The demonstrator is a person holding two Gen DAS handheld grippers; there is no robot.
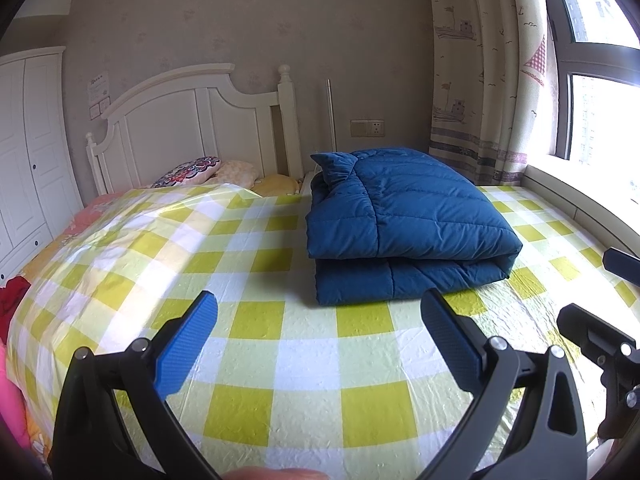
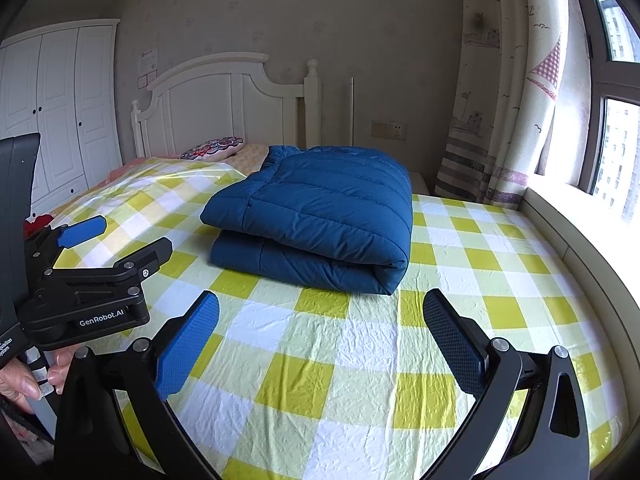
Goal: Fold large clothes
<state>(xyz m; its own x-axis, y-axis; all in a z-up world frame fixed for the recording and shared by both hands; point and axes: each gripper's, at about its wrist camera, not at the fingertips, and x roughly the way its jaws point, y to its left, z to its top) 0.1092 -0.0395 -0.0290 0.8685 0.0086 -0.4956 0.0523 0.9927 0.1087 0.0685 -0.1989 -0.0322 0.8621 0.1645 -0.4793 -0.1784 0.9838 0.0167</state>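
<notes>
A dark blue quilted down coat (image 1: 404,224) lies folded in a thick stack on the yellow and white checked bed sheet (image 1: 304,360), collar toward the headboard. It also shows in the right wrist view (image 2: 320,216). My left gripper (image 1: 320,308) is open and empty, held above the sheet just short of the coat's near edge. My right gripper (image 2: 320,308) is open and empty, also short of the coat. The left gripper shows at the left of the right wrist view (image 2: 116,236), open.
A white headboard (image 1: 192,120) and pillows (image 1: 188,172) stand at the far end of the bed. A white wardrobe (image 1: 24,152) is at the left. A curtain (image 1: 488,80) and window sill (image 1: 580,200) run along the right side. Red cloth (image 1: 12,300) lies at the bed's left edge.
</notes>
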